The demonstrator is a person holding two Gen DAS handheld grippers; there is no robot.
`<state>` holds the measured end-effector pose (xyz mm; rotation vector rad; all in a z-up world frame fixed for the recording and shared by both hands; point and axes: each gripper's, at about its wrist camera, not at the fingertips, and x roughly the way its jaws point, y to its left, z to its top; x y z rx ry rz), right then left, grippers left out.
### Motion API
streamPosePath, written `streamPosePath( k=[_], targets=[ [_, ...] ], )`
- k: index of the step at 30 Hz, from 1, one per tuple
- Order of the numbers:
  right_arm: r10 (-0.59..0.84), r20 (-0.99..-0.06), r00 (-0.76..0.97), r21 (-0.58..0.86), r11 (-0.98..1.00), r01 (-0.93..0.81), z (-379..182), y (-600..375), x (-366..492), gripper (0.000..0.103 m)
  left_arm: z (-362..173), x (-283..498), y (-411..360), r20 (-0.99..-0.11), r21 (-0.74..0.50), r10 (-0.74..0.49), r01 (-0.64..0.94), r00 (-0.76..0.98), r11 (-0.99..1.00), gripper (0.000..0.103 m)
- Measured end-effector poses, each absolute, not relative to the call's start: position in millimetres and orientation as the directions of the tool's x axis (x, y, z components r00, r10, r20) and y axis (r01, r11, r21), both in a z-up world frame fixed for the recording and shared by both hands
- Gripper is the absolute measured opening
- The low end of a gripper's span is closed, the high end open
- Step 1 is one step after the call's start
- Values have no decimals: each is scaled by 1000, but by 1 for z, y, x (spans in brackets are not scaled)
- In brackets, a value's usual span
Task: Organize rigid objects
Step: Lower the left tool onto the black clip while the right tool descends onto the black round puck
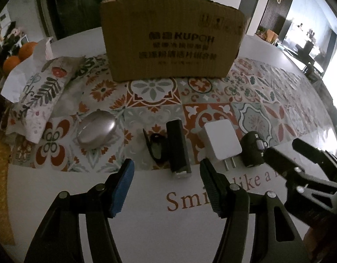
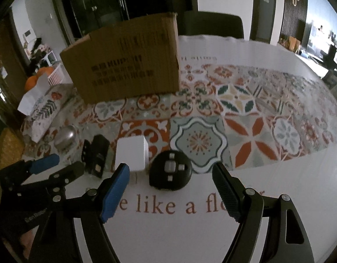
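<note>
While both grippers, left [image 1: 166,171] and right [image 2: 170,175], hover with jaws apart and empty, five objects line the mat's [image 1: 212,92] near edge: steel oval [image 1: 95,131], clip [image 1: 154,146], black bar [image 1: 178,149], white charger [image 1: 221,144], round black device [image 2: 170,169]; one box [image 1: 170,41] behind

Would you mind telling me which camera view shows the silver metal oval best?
The left wrist view: the silver metal oval lies unobstructed on the patterned cloth, its whole outline visible. In the right wrist view it appears small and dim near the left edge.
</note>
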<state>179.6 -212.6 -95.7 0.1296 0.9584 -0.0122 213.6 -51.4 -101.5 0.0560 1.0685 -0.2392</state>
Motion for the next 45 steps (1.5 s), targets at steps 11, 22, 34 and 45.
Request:
streamPosePath(
  k=[11, 22, 34, 45],
  targets=[
    [33, -851, 523, 91, 992, 85, -118, -214, 187, 78, -119, 227, -55, -880, -69, -169, 233, 443, 970, 68],
    [30, -879, 476, 84, 992, 93, -136, -215, 199, 78, -135, 243, -61, -890, -58, -154, 228, 430, 972, 68],
    [31, -883, 468, 86, 992, 96, -148, -219, 210, 78, -146, 258, -67, -890, -43, -134, 213, 435, 976, 68],
    [16, -861, 509, 81, 991, 105, -146, -222, 207, 57, -144, 251, -61, -876, -28, -115, 188, 469, 982, 40]
  ],
)
